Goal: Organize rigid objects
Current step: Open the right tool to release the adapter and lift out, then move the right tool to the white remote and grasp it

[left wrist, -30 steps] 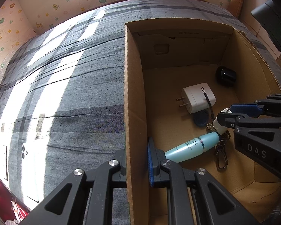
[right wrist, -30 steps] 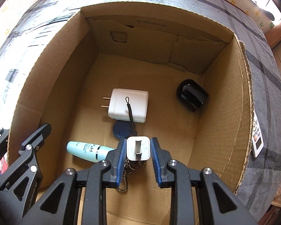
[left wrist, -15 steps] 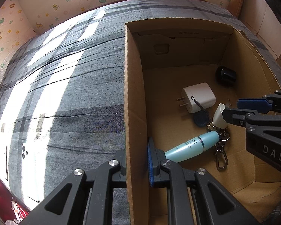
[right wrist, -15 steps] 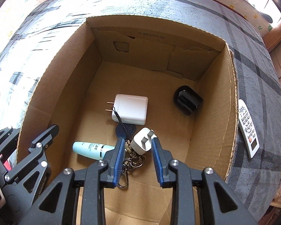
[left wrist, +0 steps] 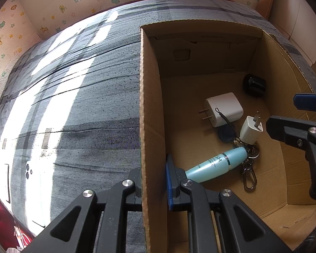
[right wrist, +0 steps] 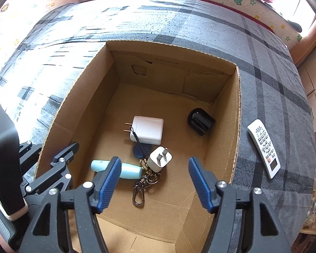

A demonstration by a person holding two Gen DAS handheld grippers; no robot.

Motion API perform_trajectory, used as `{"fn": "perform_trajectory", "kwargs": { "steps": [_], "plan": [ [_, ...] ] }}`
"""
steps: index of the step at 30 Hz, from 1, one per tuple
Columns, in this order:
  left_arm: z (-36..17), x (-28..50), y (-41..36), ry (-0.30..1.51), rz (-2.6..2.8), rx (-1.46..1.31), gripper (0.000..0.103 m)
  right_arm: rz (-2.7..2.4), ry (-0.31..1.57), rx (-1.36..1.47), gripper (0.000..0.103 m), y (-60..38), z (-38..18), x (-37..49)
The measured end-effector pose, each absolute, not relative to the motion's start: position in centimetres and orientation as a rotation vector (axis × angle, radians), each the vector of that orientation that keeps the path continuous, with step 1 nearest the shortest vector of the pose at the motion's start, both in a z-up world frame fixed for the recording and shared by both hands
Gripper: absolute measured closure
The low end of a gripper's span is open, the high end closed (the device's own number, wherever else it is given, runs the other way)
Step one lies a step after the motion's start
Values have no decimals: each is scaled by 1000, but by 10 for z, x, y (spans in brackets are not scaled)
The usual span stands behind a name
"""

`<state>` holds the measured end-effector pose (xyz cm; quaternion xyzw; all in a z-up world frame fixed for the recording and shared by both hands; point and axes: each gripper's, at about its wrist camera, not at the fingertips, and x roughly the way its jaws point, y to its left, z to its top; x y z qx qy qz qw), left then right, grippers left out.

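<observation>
Right wrist view: right hand-held gripper spread, empty, above cardboard box | small charger, keyring, teal tube just ahead | remote outside, right | left hand-held gripper clamps box wall.

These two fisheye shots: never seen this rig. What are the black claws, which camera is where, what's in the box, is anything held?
No robot here: a person holds a two-finger gripper in each hand, with a camera on each looking along its fingers. In the left wrist view, the left gripper clamps the cardboard box by its side wall. In the right wrist view, the right gripper hangs open above the box, holding nothing. Inside lie a large white charger, a small white plug on a keyring, a teal tube and a black object. A white remote lies outside on the grey plaid cloth.
</observation>
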<state>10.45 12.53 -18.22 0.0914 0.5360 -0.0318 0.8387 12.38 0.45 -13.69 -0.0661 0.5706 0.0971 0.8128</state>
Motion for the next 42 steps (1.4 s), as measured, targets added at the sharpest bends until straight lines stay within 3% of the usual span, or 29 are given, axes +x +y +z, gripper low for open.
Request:
{"fn": "perform_trajectory", "kwargs": {
  "steps": [9, 28, 42],
  "plan": [
    [-182, 105, 125, 1136, -66, 190, 88, 196, 1157, -147, 3, 0, -113, 122],
    [-183, 106, 126, 1137, -66, 191, 89, 121, 1095, -121, 2, -78, -84, 116],
    [-183, 107, 120, 1140, -56, 202, 89, 14, 1159, -65, 2, -169, -123, 144]
  ]
}}
